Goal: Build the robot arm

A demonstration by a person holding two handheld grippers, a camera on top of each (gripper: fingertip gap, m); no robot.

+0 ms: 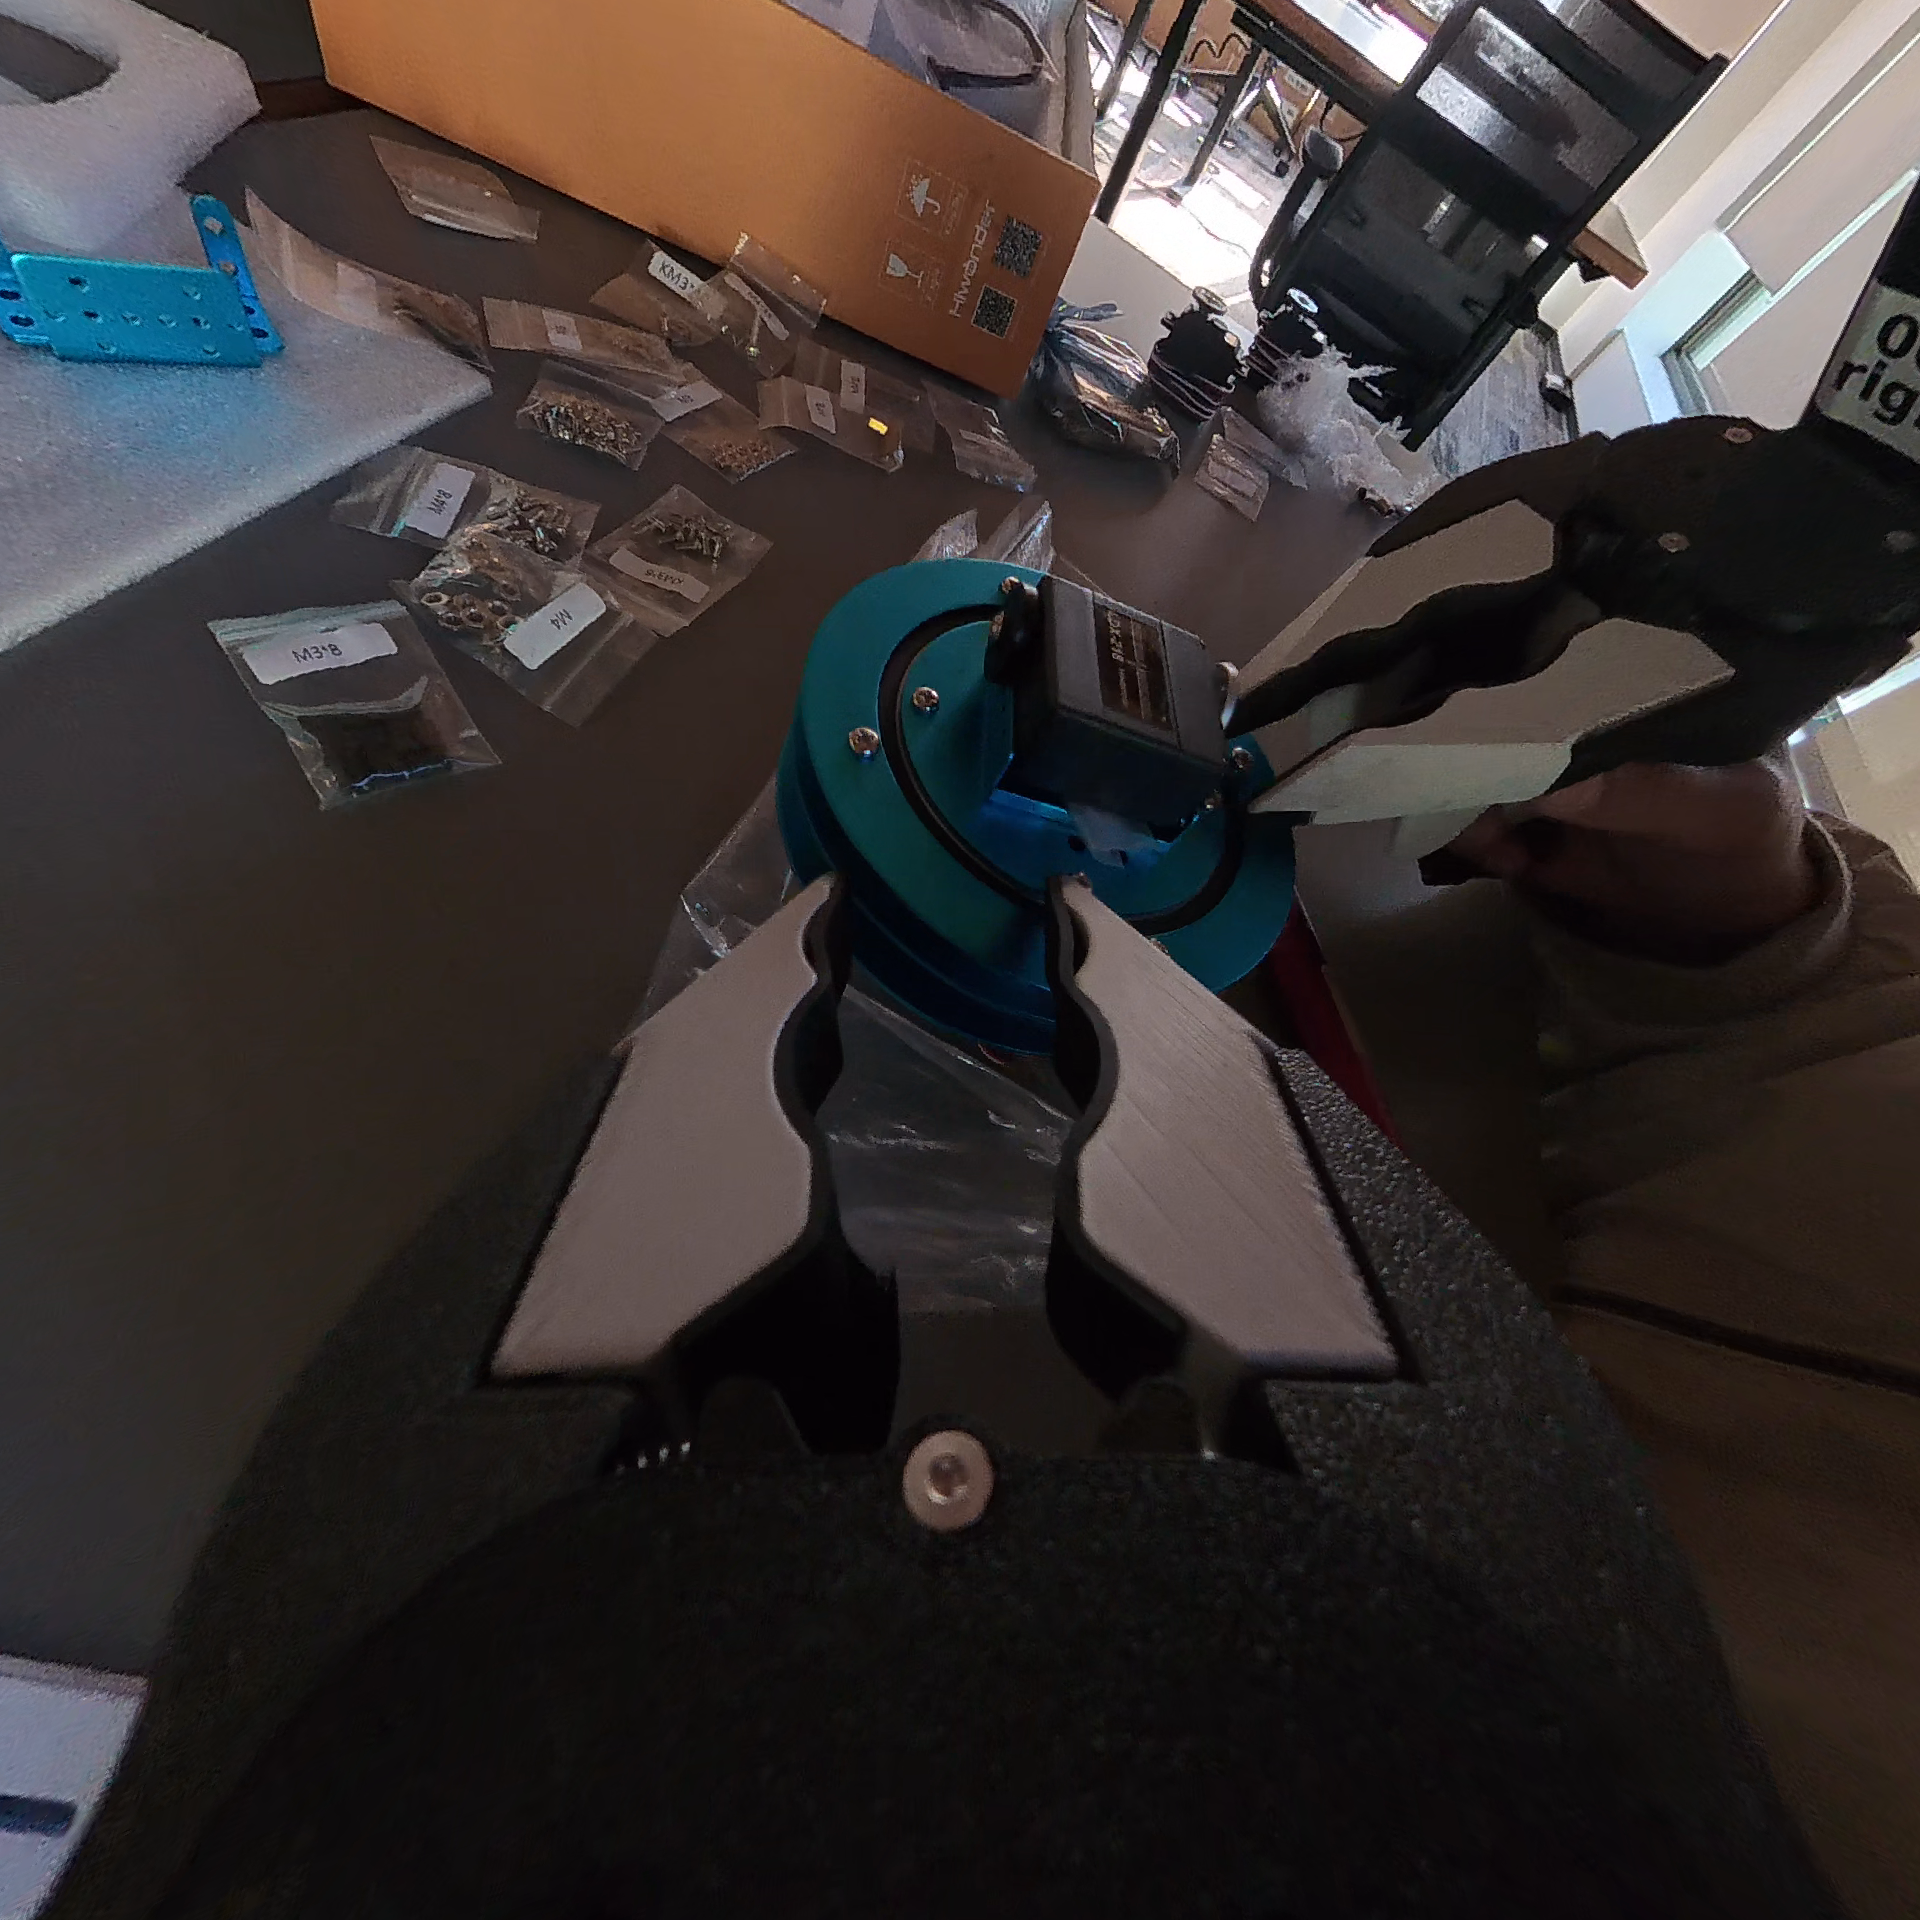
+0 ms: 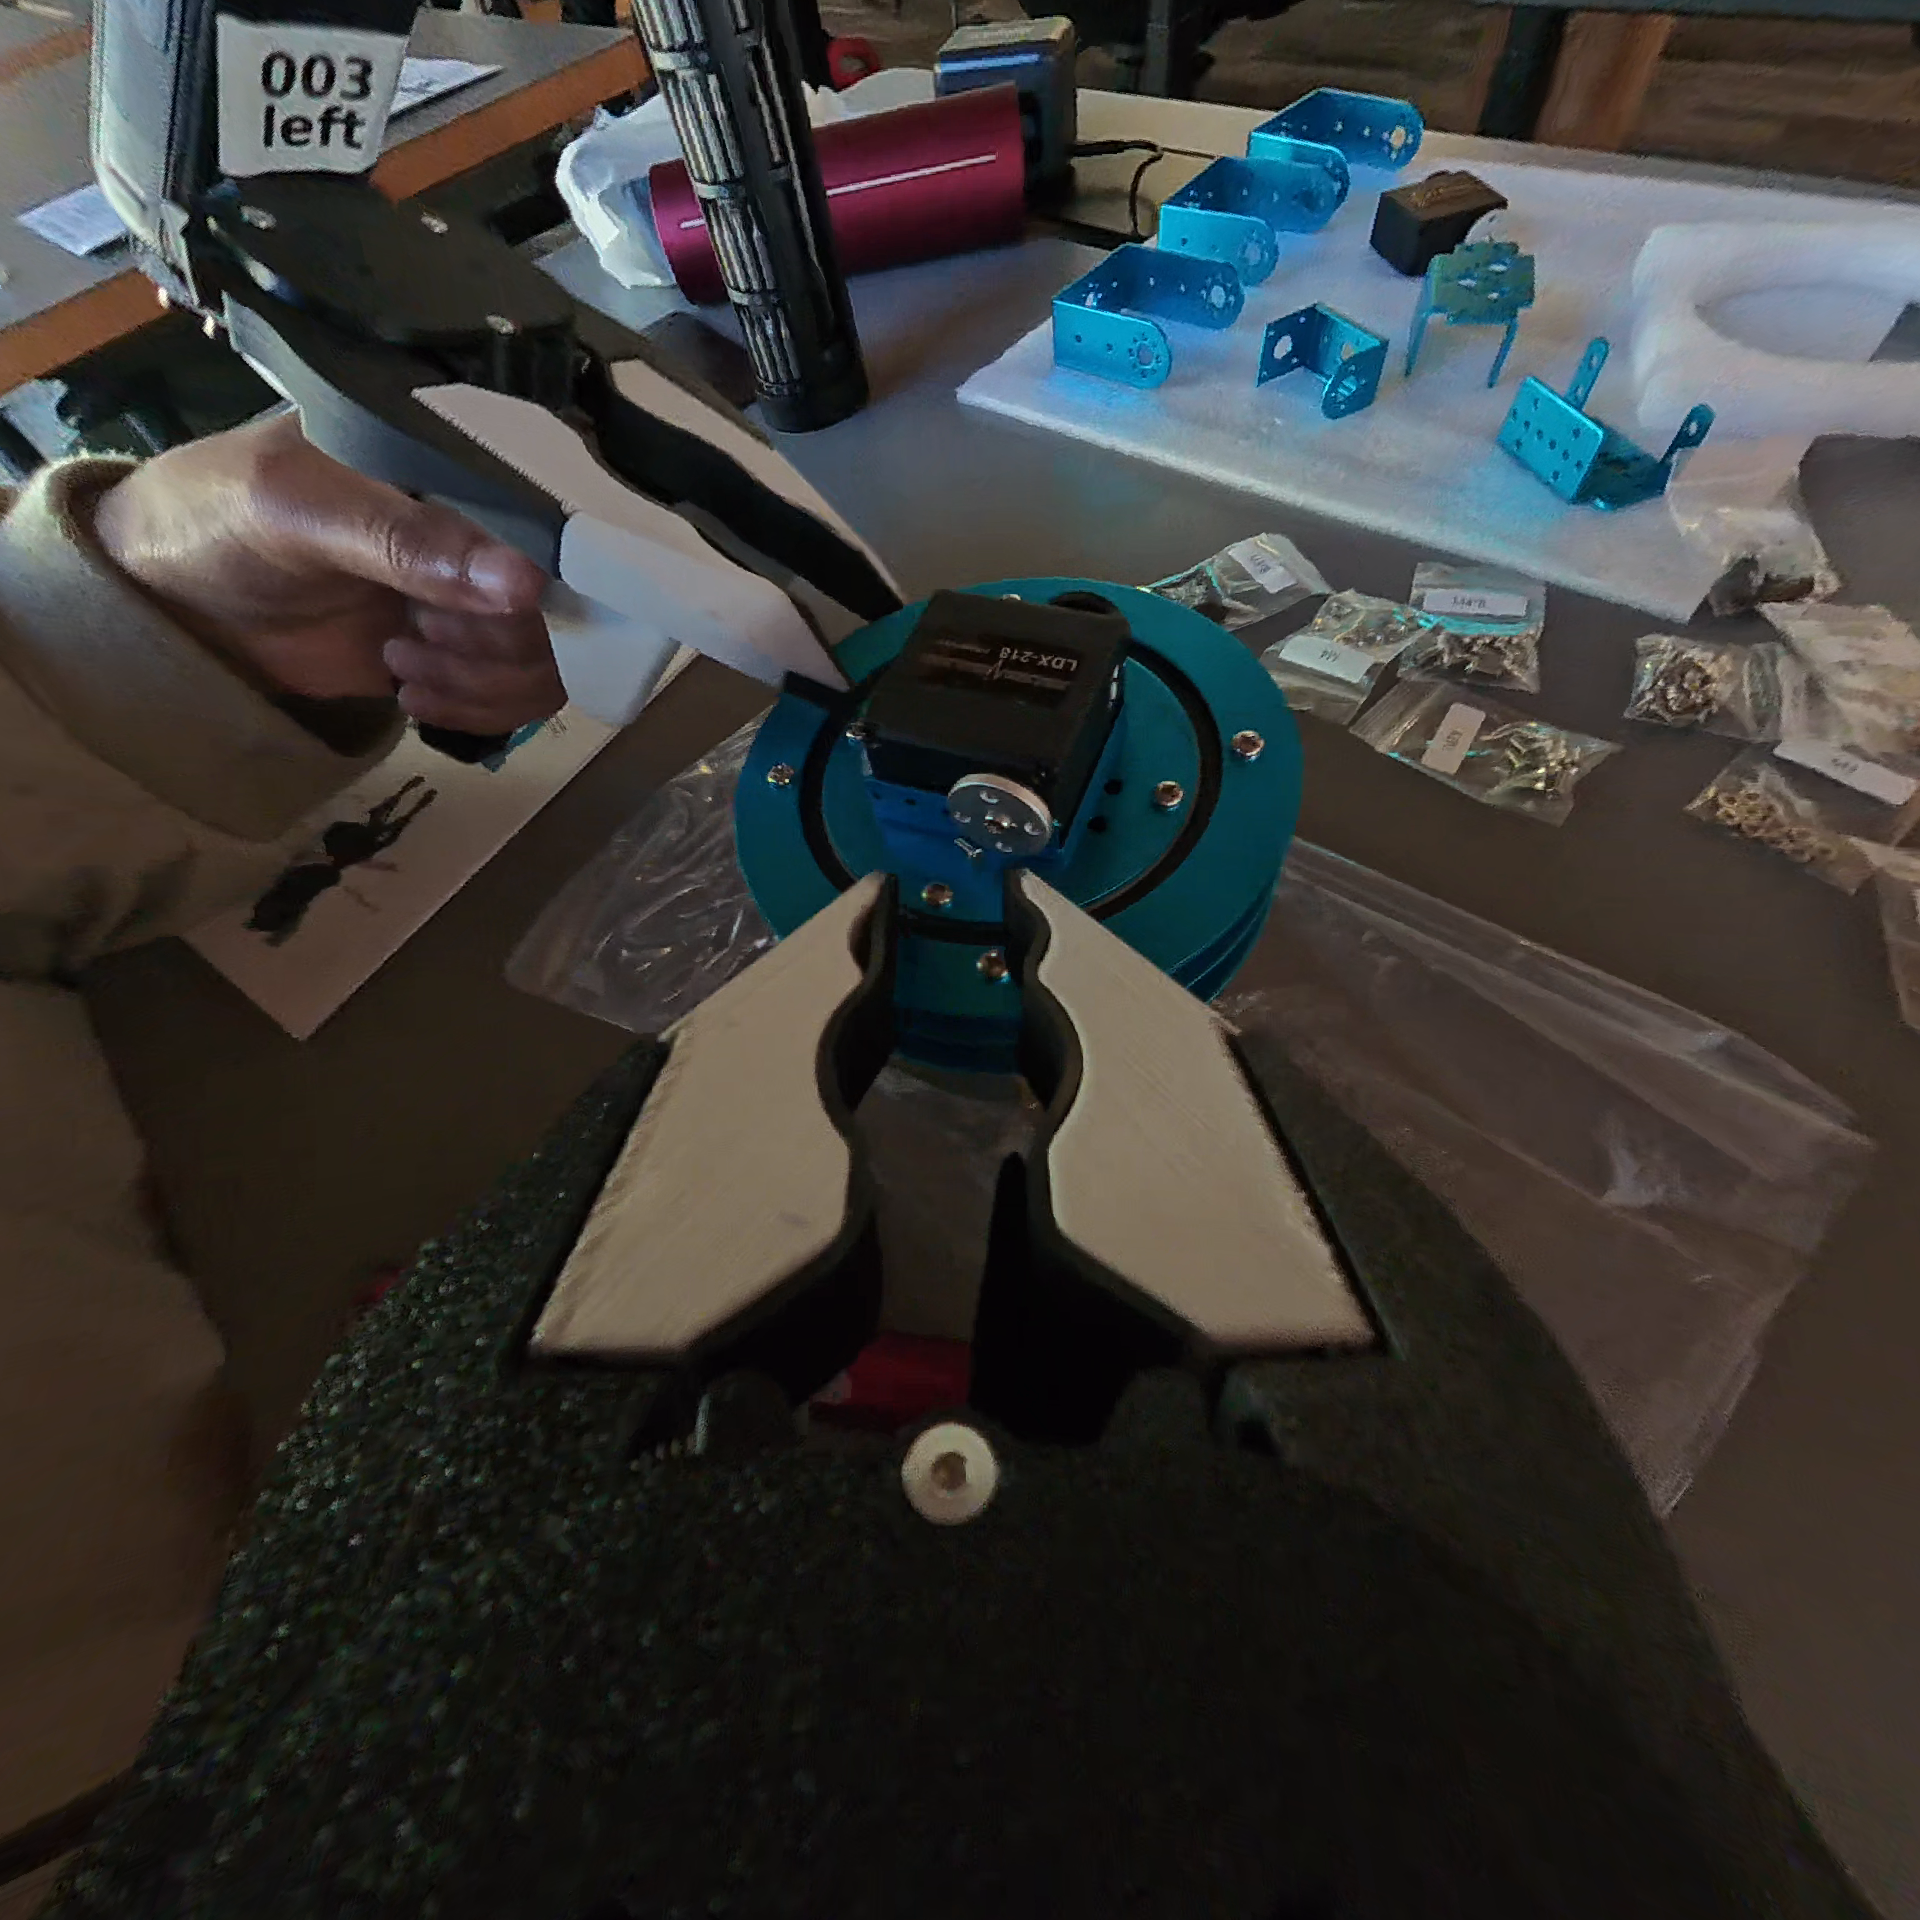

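A blue round base (image 1: 883, 810) made of stacked discs stands on a dark table. A black servo (image 1: 1112, 675) sits on a blue bracket at its middle. My left gripper (image 1: 951, 883) is closed on the near rim of the base, with one finger on the top disc and one at the side. It also shows in the right wrist view (image 2: 868, 644). My right gripper (image 2: 953, 883) is closed on the blue bracket (image 2: 935, 894), just below the servo's round horn (image 2: 1003, 816). In the left wrist view its tips (image 1: 1247, 748) touch the servo's right end.
Several small bags of screws (image 1: 468, 582) lie on the table behind the base. A cardboard box (image 1: 727, 135) stands at the back. Blue brackets (image 2: 1299, 312) lie on white foam. A red cylinder (image 2: 852, 197), a black cylinder (image 2: 769, 208) and a clear plastic bag (image 2: 1507, 1091) are nearby. My hands' fingertips stand some 7 centimeters from each other. To reach the black cylinder (image 2: 769, 208) in a straight line is about 25 centimeters for my left fingers, about 35 centimeters for my right.
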